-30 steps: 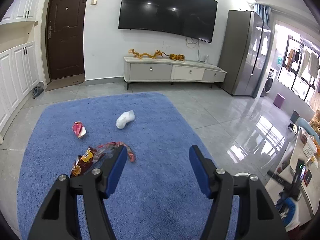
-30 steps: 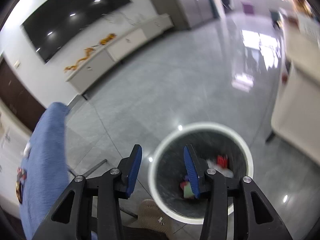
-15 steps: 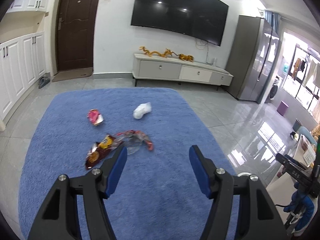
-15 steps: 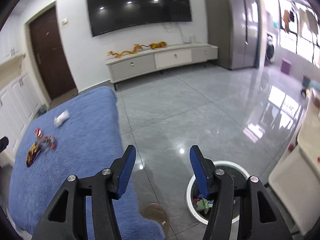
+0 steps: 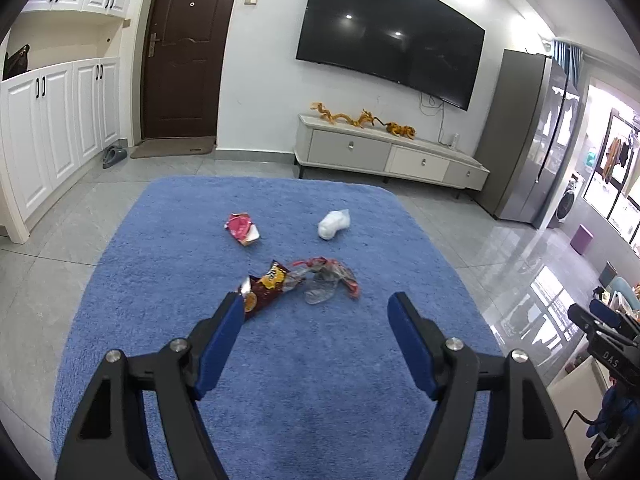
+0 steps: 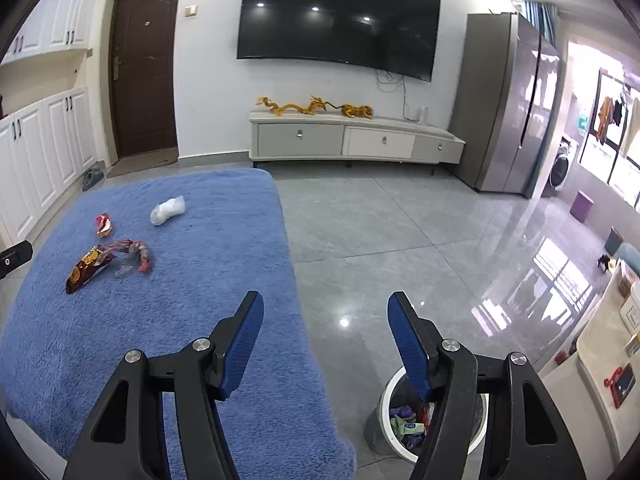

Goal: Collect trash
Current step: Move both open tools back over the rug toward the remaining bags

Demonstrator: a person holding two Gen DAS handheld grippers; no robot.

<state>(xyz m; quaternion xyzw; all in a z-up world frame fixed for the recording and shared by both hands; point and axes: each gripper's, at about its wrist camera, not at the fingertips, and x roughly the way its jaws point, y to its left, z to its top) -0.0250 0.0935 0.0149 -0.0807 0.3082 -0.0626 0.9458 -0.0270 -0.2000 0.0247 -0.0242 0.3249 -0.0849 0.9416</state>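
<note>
Litter lies on a blue rug (image 5: 304,360): a brown snack bag (image 5: 266,286), a clear and red wrapper (image 5: 326,276), a small red packet (image 5: 241,228) and a white crumpled wad (image 5: 334,224). My left gripper (image 5: 316,314) hovers just short of the snack bag, jaws opening, nothing between them. My right gripper (image 6: 325,314) hangs over the rug's right edge (image 6: 296,304) and the tiled floor, jaws opening and empty. The same litter shows far left in the right wrist view: snack bag (image 6: 86,268), wrapper (image 6: 132,254), packet (image 6: 103,224), wad (image 6: 167,210). A round bin (image 6: 400,420) with trash inside sits below the right finger.
A low TV cabinet (image 5: 388,156) with dragon figures stands at the far wall under a wall TV (image 5: 388,36). White cupboards (image 5: 52,128) line the left side, a grey fridge (image 5: 524,136) the right. The right gripper's tool (image 5: 604,336) shows at the right edge.
The right gripper rose from over the bin, rolled level and now faces the room, jaws wider. The left gripper drifted so the litter sits centred ahead, and its jaws widened.
</note>
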